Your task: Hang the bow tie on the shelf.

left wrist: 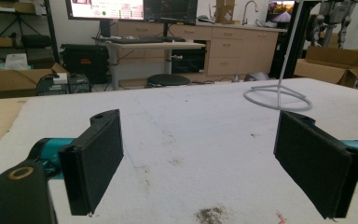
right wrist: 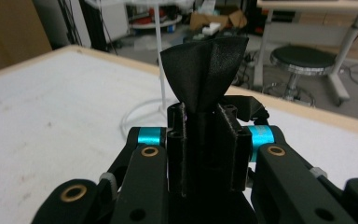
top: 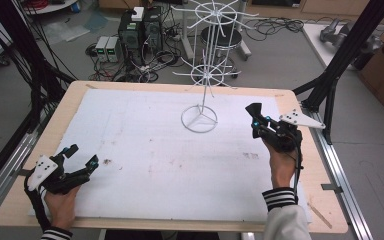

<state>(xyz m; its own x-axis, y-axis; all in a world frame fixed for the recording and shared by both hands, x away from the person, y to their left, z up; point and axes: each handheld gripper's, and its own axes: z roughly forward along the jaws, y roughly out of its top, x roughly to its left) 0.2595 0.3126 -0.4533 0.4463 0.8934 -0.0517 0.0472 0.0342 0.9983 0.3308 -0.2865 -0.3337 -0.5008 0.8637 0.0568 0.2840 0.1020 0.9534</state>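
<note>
The left gripper (top: pixel 82 156) sits nearest the camera, at the near left corner of the table (top: pixel 80 95), held in the person's left hand (top: pixel 60 202). Its jaws are spread wide with nothing between them; in the left gripper view the two black pads (left wrist: pixel 95 161) stand well apart over the white mat (left wrist: pixel 191 126).

The right gripper (top: pixel 255 116) is held above the mat's right side by the right hand (top: pixel 281 162), pointing away from the person. Its jaws are pressed together on a black cloth (right wrist: pixel 204 72). The cloth's long axis runs along the jaws, and its free end fans out upward past the tips.

The white wire rack (top: pixel 200 117) stands upright on its ring base at the far middle of the mat, just left of the right gripper.
</note>
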